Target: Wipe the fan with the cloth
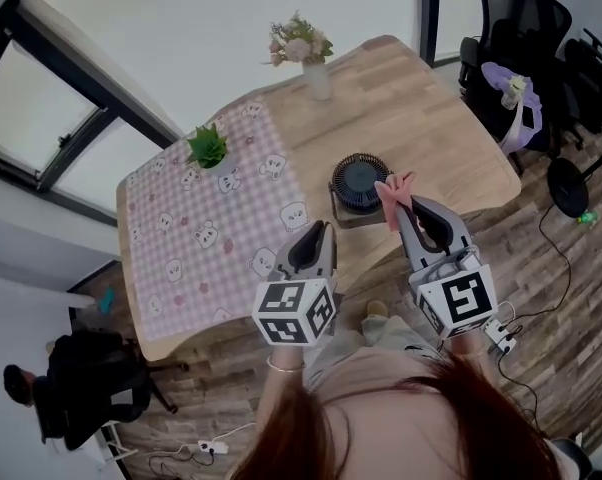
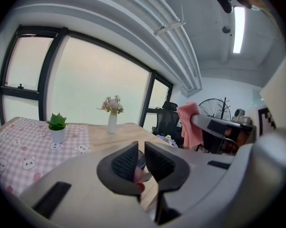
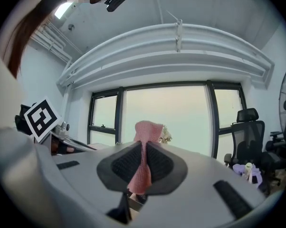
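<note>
Fan [image 1: 360, 182] near table [image 1: 426, 118] edge; cloth [image 1: 393, 190] clamped in right hand-held gripper [image 1: 407, 208].

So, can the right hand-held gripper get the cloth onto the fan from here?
Probably yes. In the head view the right hand-held gripper, shut on the pink cloth, appears right beside the fan, with nothing between them.

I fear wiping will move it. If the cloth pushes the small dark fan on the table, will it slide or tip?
The fan looks small on the smooth table, so it may slide. It sits low and wide, so tipping seems unlikely. The cloth droops limply, so its push is probably gentle.
</note>
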`<state>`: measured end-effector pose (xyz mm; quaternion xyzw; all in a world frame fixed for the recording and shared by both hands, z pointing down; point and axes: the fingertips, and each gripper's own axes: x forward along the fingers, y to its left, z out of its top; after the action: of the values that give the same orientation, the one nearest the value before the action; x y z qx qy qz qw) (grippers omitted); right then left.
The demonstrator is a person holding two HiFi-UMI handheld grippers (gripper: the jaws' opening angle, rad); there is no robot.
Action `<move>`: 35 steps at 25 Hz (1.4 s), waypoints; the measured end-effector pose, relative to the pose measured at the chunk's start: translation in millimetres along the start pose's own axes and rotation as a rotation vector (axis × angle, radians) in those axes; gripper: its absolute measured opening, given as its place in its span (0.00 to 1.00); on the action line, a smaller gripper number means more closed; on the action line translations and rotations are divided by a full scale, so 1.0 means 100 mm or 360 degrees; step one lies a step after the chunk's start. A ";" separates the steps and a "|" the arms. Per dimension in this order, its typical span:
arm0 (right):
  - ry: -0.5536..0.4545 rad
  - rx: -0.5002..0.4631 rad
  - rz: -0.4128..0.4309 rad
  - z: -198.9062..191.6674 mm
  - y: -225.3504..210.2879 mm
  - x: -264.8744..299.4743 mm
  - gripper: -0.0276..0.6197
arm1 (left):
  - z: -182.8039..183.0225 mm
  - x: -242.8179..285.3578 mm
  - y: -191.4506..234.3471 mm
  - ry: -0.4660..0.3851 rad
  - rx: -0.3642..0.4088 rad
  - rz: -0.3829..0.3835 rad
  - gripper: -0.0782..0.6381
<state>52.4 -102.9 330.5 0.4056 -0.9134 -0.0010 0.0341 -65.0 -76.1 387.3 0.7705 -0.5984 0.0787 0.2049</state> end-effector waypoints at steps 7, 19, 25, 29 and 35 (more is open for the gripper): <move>0.0101 -0.0026 -0.0003 -0.21 -0.17 0.28 0.09 | -0.27 0.28 0.29 0.0196 -0.0130 0.0013 0.14; 0.0285 -0.0142 -0.0040 -0.55 -0.30 0.78 0.09 | -0.59 0.77 0.68 0.0479 -0.0231 -0.0107 0.21; 0.0394 -0.0217 -0.0038 -0.81 -0.38 1.02 0.09 | -0.85 0.97 0.81 0.0661 -0.0360 -0.0189 0.24; 0.0477 -0.0260 -0.0025 -1.04 -0.43 1.22 0.09 | -1.00 1.09 0.93 0.0775 -0.0434 -0.0211 0.25; 0.0588 -0.0324 -0.0010 -1.34 -0.56 1.44 0.09 | -1.07 1.28 0.91 0.0881 -0.0451 -0.0283 0.27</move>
<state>6.2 -243.8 471.4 0.3963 -0.8855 -0.0190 0.2419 -103.7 -164.7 551.0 0.7329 -0.4554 0.1831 0.4711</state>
